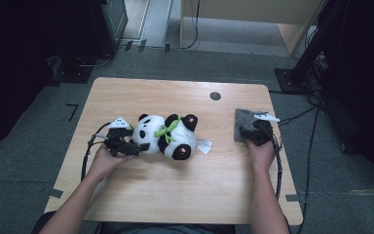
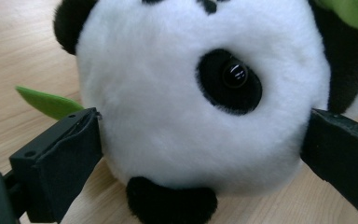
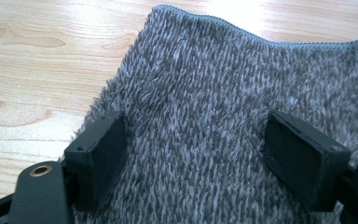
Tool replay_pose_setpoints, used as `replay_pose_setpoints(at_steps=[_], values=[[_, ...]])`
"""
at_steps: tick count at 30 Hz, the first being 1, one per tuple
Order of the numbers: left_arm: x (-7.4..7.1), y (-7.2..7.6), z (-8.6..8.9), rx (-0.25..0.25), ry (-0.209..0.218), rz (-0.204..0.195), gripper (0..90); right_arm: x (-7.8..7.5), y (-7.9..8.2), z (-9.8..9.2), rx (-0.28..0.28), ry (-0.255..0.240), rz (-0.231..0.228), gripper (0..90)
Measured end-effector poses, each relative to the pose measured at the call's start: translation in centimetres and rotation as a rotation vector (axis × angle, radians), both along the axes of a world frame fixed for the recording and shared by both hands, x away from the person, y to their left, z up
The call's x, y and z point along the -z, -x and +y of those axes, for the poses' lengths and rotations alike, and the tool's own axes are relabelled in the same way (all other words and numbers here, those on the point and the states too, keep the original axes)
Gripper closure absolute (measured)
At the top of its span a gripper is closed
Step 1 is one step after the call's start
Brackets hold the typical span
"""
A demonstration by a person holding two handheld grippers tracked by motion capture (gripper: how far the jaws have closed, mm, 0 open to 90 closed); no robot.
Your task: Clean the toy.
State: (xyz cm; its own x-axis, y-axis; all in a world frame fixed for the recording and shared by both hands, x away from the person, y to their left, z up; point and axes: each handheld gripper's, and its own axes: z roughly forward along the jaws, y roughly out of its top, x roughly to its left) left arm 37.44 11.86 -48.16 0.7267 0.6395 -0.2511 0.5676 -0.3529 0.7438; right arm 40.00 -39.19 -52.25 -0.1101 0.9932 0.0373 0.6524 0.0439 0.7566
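The black-and-white plush panda (image 1: 164, 136) lies mid-counter, its head between the left gripper (image 2: 200, 140)'s spread fingers, touching both. The right gripper (image 3: 196, 149)'s fingers rest apart on the grey fuzzy cloth (image 3: 233, 93).

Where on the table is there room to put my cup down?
The wooden table is bare along the near edge between the person's two forearms, along the far edge around the small dark hole, and between the black-and-white plush panda and the grey fuzzy cloth. Crowded: around the panda and the cloth.

Plush panda (image 1: 164, 135), shaggy cloth (image 1: 243, 125), matt wood table (image 1: 175, 185)
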Motion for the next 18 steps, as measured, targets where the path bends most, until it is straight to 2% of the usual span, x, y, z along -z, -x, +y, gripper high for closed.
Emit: replay_pose_setpoints(at_steps=[4, 10, 13, 18], values=[[0.7, -0.3, 0.2, 0.005, 0.025, 0.005, 0.0, 0.0, 0.0, 0.0, 0.001, -0.002, 0.002, 21.9], [1.6, 0.2, 0.1, 0.003, 0.055, -0.074, 0.0, 0.0, 0.0, 0.1, 0.004, 0.005, 0.002, 25.9], [1.8, 0.6, 0.2, -0.006, 0.063, -0.103, 0.0, 0.0, 0.0, 0.1, 0.003, 0.005, -0.003, 32.8], [1.7, 0.7, 0.3, -0.007, 0.071, -0.100, 4.8, 0.0, 0.2, 0.0, 0.006, -0.004, -0.019, 51.3]])
